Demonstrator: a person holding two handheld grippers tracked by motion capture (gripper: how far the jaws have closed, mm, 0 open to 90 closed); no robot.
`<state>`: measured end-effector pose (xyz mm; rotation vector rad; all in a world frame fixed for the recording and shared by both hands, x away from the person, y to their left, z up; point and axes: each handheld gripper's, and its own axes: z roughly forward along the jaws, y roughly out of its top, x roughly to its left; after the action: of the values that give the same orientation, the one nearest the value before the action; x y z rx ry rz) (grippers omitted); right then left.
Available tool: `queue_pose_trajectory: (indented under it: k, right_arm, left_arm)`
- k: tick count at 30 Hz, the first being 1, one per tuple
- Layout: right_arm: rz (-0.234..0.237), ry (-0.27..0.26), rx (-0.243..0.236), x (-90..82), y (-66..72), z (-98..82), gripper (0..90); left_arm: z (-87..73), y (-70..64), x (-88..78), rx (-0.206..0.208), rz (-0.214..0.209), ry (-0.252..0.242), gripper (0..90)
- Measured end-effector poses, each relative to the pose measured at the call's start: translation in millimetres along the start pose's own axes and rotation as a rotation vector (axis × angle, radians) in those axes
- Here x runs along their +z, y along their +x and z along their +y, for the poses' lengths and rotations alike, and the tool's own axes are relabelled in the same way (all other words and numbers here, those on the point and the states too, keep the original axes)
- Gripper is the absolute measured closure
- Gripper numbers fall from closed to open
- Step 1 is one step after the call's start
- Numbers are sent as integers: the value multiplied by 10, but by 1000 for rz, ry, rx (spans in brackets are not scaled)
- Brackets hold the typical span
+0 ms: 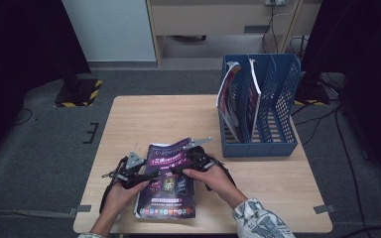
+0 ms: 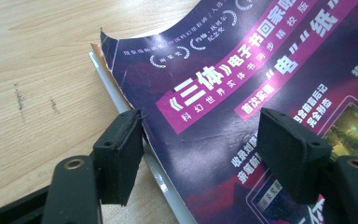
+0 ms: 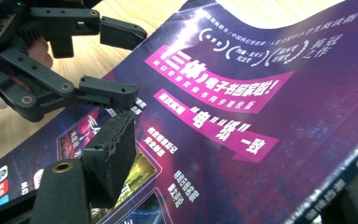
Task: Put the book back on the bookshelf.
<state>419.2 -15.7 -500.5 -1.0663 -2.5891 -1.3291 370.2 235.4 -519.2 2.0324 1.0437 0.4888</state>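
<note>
A purple-covered magazine (image 1: 166,201) lies flat near the table's front edge. My left gripper (image 1: 150,177) is at its left edge, jaws open. In the left gripper view (image 2: 200,135) one pad (image 2: 119,156) stands just off the magazine's (image 2: 223,93) edge over the wood, the other hangs over the cover. My right gripper (image 1: 179,170) comes in from the right, also open. In the right gripper view (image 3: 237,161) one pad (image 3: 109,154) sits over the cover (image 3: 242,93) and the other lies past the raised right edge. The left gripper (image 3: 126,63) shows there, close by.
A blue file rack (image 1: 260,144) stands at the table's back right with two magazines (image 1: 228,99) upright in its left slots. The wooden table (image 1: 144,114) has bare surface behind the magazine. Cables and dark stands lie on the floor around.
</note>
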Motion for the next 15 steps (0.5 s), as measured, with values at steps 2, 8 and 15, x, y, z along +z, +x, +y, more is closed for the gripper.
queue_pose_trajectory:
  k: [2,8,15]
  right_arm:
    - [1,4,10,7,-7,-3,299]
    - [-6,6,12,0,-25,0,368]
    - [10,43,5,70,20,-10,381]
  left_arm:
    - [0,-1,0,0,0,0,314]
    - [2,-4,0,1,2,0,312]
    - [4,-10,-3,6,6,3,308]
